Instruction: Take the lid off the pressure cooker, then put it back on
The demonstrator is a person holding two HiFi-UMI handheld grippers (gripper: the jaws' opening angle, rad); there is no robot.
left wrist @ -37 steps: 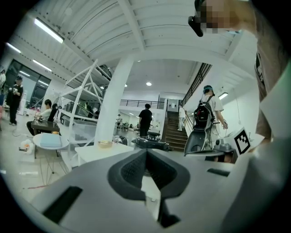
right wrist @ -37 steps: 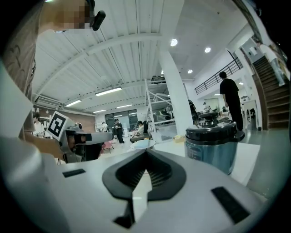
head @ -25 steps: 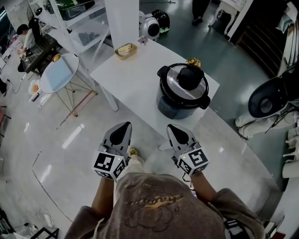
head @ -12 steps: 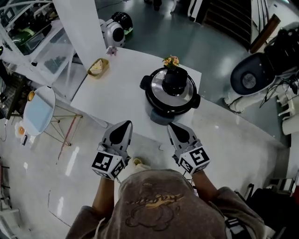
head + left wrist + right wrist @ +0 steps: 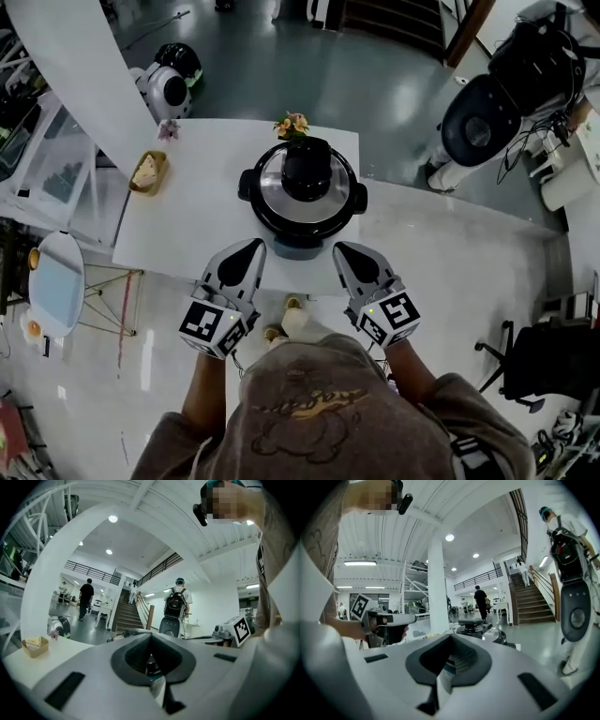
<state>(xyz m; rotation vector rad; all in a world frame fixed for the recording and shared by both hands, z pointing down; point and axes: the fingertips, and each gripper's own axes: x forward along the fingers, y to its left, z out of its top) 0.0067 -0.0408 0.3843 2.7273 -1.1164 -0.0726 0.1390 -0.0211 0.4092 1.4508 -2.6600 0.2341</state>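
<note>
A dark pressure cooker [image 5: 302, 202] stands on the white table [image 5: 197, 216], its steel lid [image 5: 281, 192] with a black knob [image 5: 307, 169] seated on top. Both grippers hover side by side at the table's near edge, just short of the pot. My left gripper [image 5: 246, 251] is shut and empty, at the cooker's near left. My right gripper [image 5: 349, 253] is also shut with nothing held, at the near right. In the right gripper view the cooker's lid [image 5: 476, 626] shows just over the shut jaws. In the left gripper view the pot [image 5: 124, 632] barely shows behind the jaws.
A small wooden box [image 5: 147, 172] sits at the table's left edge and a little flower bunch [image 5: 292, 123] behind the cooker. A white pillar [image 5: 75, 75] rises at the left. A round side table [image 5: 54, 281] and robots [image 5: 164, 84] stand on the floor around. People walk near the stairs [image 5: 127, 613].
The view has swung so the cooker now sits centred straight ahead of both grippers. Both grippers have come up to the table's near edge, still shut.
</note>
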